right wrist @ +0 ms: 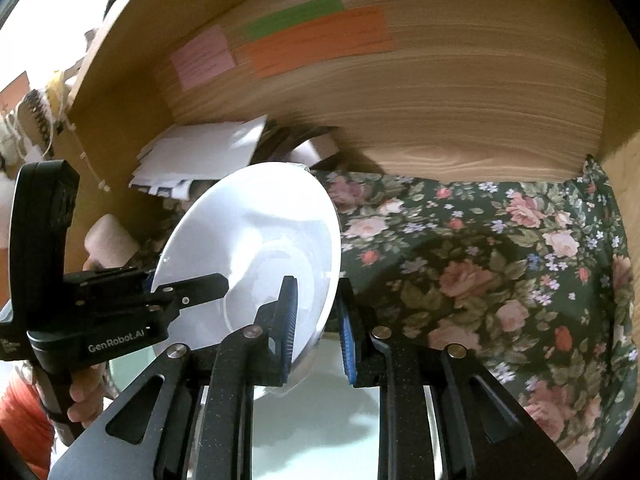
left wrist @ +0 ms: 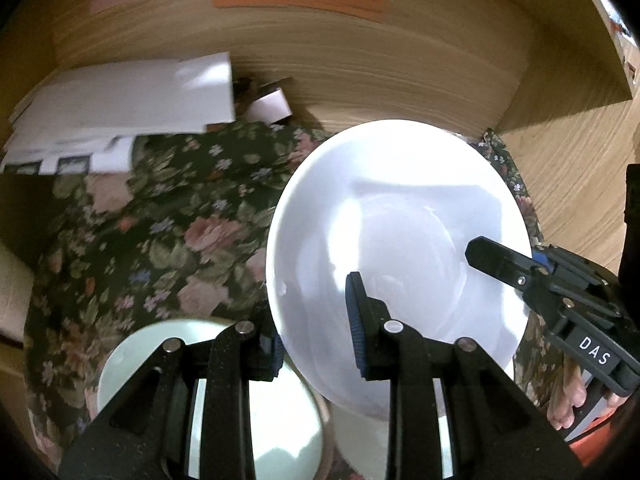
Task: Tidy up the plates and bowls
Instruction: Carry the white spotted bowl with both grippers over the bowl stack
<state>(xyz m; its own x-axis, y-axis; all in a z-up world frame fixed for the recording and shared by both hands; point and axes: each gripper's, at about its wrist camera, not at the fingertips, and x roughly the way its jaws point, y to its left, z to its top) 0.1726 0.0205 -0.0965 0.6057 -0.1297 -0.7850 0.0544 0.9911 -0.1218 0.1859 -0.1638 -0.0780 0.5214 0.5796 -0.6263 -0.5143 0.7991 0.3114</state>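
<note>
A white plate is held tilted above the floral cloth. My left gripper is shut on the plate's near-left rim, one finger on each face. My right gripper is shut on the plate at its right rim; it shows in the left wrist view reaching over the plate from the right. The left gripper shows in the right wrist view at the plate's left. A pale green plate lies below on the cloth. A white dish lies under my right gripper.
A wooden back wall with coloured paper notes stands behind. White papers and a tape roll lie at the back left. A wooden side wall closes the right. The floral cloth stretches right.
</note>
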